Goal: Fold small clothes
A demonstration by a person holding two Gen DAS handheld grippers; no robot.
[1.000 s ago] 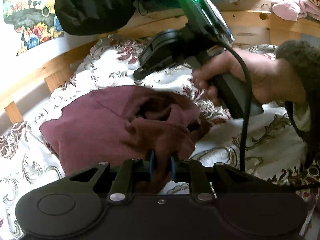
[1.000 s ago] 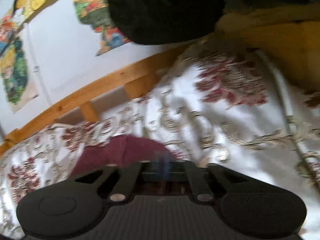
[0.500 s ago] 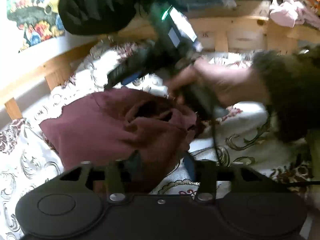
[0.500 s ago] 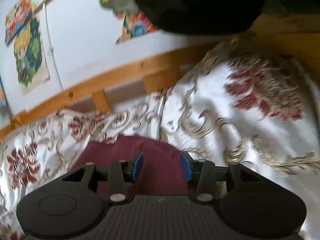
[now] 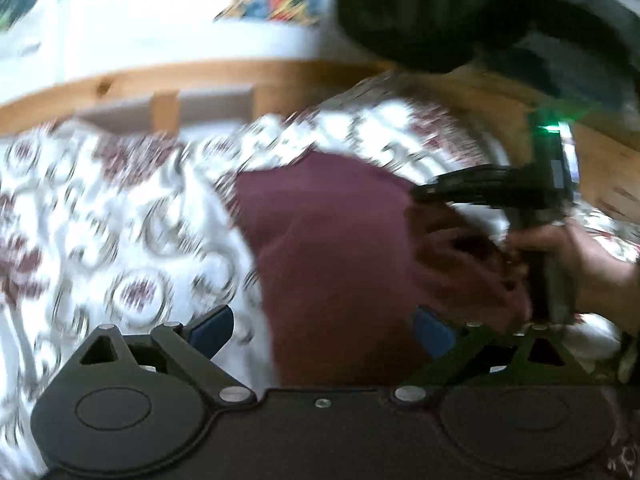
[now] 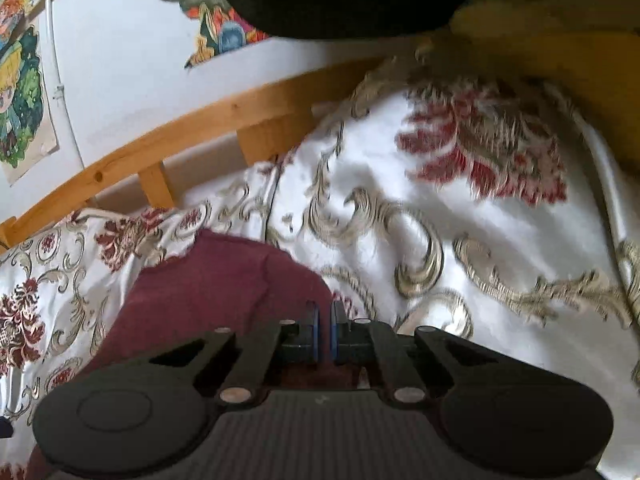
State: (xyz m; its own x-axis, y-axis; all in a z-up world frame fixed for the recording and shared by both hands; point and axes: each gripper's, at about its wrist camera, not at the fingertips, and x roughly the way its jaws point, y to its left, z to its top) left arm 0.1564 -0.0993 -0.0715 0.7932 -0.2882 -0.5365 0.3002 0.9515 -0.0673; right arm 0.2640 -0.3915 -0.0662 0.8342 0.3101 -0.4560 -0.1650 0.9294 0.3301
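Left wrist view, heavily motion-blurred: bed covered by a glossy white bedspread (image 5: pixel 120 240) with woven maroon flowers and grey-gold scrolls; a knotty pine bed rail (image 5: pixel 200 80) behind it, a white wall with a colourful poster above, a dark bundle (image 5: pixel 408 12) at top. The maroon garment (image 5: pixel 332 248), soft matte knit, lies bunched on the bedspread, its right side rumpled into dark folds. The left gripper (image 5: pixel 324 330) is opening, blue pads wide apart; garment between them at the near edge, pads not pressing on it. At right, a hand (image 5: pixel 588 264) holds the right gripper (image 5: pixel 424 194), its tip at the garment's rumpled part; contact blurred. Right wrist view, sharper: same bedspread, satin sheen, raised scrollwork; rail curved by the lens; cartoon poster (image 6: pixel 20 96) cut off at left. Right gripper (image 6: pixel 324 324) closed, pads nearly together over the garment's (image 6: pixel 208 284) edge; whether cloth is pinched is hidden by the fingers.
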